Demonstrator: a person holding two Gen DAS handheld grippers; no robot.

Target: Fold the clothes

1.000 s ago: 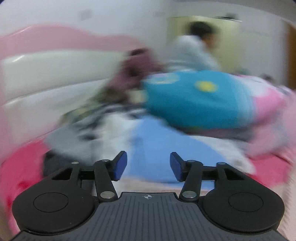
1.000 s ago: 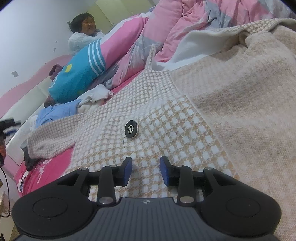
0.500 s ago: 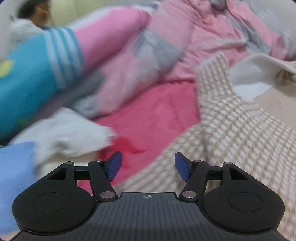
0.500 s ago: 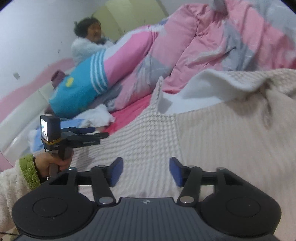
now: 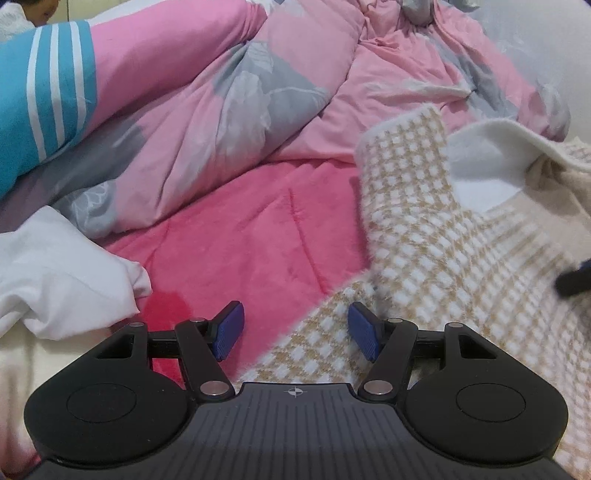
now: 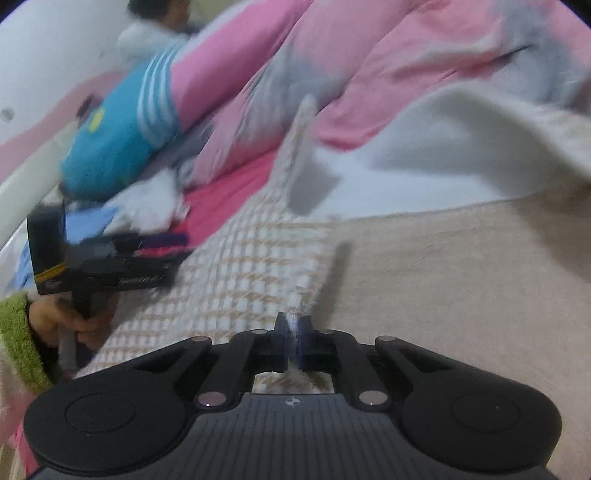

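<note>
The left tool [image 5: 295, 326] is wide open, its blue pads [image 5: 229, 329] well apart with nothing between them. It hangs over the edge of a beige-and-white houndstooth coat [image 5: 424, 236], which fills the right half of the left wrist frame and lies on the bright pink bedsheet [image 5: 251, 229]. The coat's collar flap stands up at centre right, showing its cream lining [image 5: 480, 166]. A white garment [image 5: 55, 273] lies crumpled at the left edge, and a pink and grey quilt [image 5: 258, 92] is piled across the top, with a blue, white-striped pillow [image 5: 40, 92] at upper left.

In the blurred right wrist frame, the right tool [image 6: 293, 338] is closed tight, pinching a raised fold of the coat [image 6: 240, 266] at lower centre. At left, a hand [image 6: 59, 321] in a green cuff grips the handle of the left tool. A person [image 6: 155, 26] sits at the upper left.
</note>
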